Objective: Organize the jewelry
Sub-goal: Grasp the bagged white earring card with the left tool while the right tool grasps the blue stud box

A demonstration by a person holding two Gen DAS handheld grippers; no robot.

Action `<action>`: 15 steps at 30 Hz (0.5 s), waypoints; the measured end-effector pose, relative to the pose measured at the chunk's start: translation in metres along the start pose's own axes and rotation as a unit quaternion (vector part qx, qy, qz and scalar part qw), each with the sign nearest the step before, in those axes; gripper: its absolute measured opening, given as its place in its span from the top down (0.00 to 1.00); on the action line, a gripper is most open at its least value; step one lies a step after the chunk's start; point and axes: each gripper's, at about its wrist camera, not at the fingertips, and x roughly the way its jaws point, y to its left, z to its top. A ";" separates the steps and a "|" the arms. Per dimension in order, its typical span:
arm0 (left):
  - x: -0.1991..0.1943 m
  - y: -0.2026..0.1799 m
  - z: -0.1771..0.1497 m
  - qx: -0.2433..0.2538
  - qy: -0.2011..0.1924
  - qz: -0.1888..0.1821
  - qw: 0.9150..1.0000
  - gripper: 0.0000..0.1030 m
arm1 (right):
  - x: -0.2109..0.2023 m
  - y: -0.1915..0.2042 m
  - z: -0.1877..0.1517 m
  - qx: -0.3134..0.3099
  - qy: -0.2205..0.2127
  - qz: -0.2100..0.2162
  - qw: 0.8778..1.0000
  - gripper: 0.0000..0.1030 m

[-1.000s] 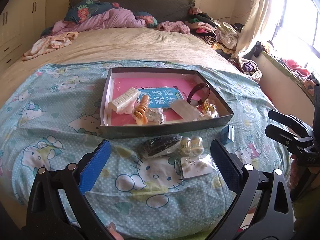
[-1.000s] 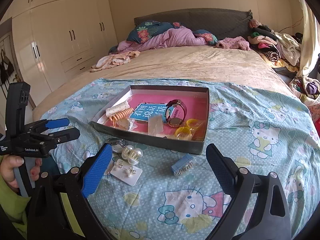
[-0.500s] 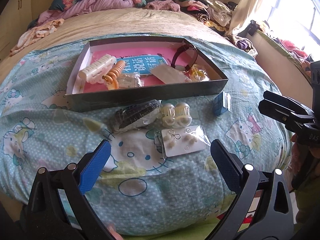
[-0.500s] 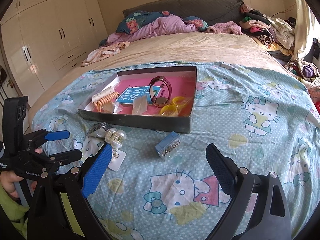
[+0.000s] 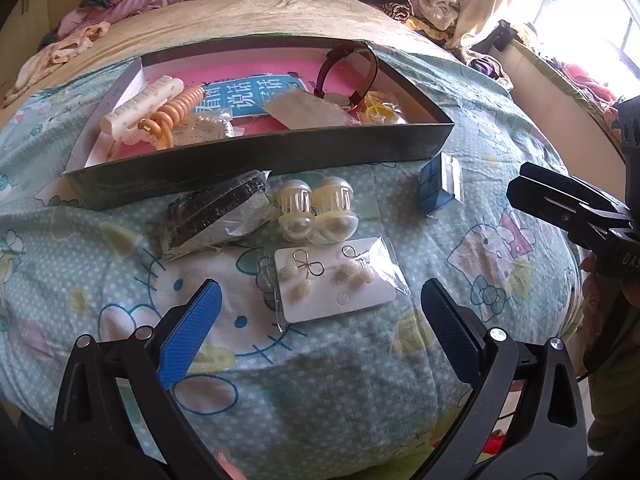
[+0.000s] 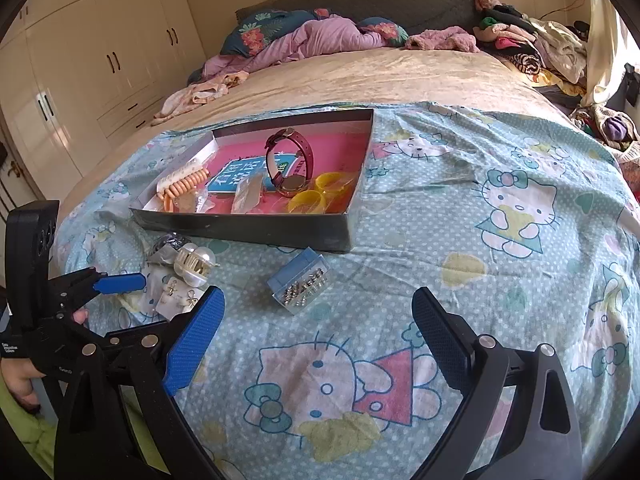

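A dark shallow box (image 5: 256, 156) (image 6: 248, 230) with a pink floor lies on the bed, holding a watch (image 6: 290, 160), yellow rings (image 6: 316, 196), an orange coil tie (image 5: 176, 114) and a white clip (image 5: 140, 108). In front of it lie a bagged earring card (image 5: 332, 284), a pearl hair claw (image 5: 316, 210) (image 6: 196, 264), a bagged black item (image 5: 216, 208) and a small blue box of studs (image 6: 302, 286) (image 5: 440, 184). My left gripper (image 5: 316, 324) hovers open just before the earring card. My right gripper (image 6: 316, 328) is open near the blue box.
The Hello Kitty sheet (image 6: 480, 240) covers the near half of the bed. Crumpled bedding and clothes (image 6: 320, 36) pile up at the headboard and at the right. White wardrobes (image 6: 100, 60) stand at the left. A window (image 5: 592, 20) is at the right.
Both grippers have moved forward and down toward the bed. The earring card now sits close between the left fingers; the blue box is nearer to the right gripper. Both stay open.
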 end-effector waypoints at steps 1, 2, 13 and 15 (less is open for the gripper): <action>0.004 -0.001 0.001 0.001 0.003 0.001 1.000 0.09 | 0.002 -0.001 0.001 -0.001 0.002 -0.001 1.000 0.09; 0.006 -0.002 0.001 0.001 0.005 0.002 1.000 0.09 | 0.004 -0.003 0.001 -0.002 0.003 -0.001 1.000 0.09; 0.023 -0.007 0.003 0.016 0.013 0.006 1.000 0.18 | 0.033 -0.003 0.012 -0.022 0.025 0.015 0.999 0.09; 0.023 -0.008 0.004 0.021 0.013 0.003 1.000 0.24 | 0.040 0.001 0.013 -0.030 0.033 0.018 0.999 0.09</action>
